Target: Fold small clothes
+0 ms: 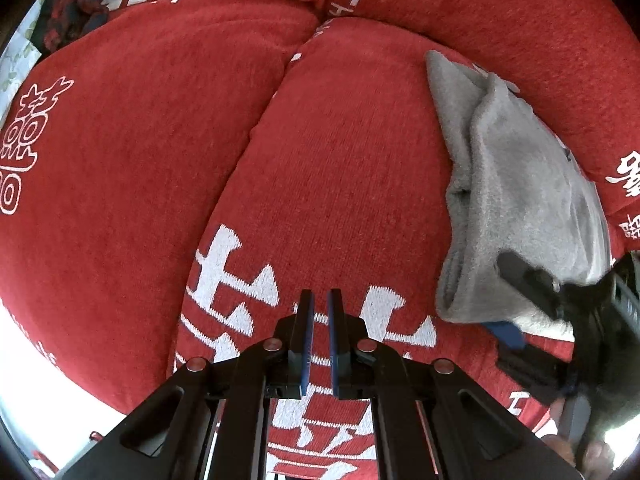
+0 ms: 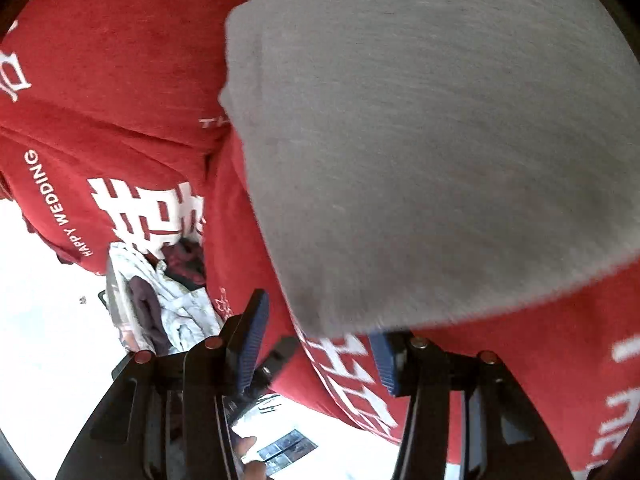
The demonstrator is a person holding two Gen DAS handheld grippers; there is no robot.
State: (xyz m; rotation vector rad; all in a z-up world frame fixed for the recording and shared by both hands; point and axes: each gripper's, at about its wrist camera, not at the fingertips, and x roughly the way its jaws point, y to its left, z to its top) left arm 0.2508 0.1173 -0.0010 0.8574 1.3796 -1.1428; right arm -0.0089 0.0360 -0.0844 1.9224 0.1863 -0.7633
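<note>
1. The left gripper (image 1: pixel 320 304) hangs over the red cushion (image 1: pixel 340 160), its blue pads nearly together with only a thin gap, holding nothing.
2. The right gripper (image 2: pixel 316 344) has its jaws spread wide at the near edge of the grey garment (image 2: pixel 420 140); whether they touch the cloth is unclear.
3. The grey garment lies folded on the red cushion, to the right of the left gripper.
4. A pile of clothes (image 2: pixel 160 304) sits beyond the cushion's edge.

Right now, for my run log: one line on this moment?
left gripper: shut, empty | right gripper: open at grey garment edge | garment on red sofa cover
</note>
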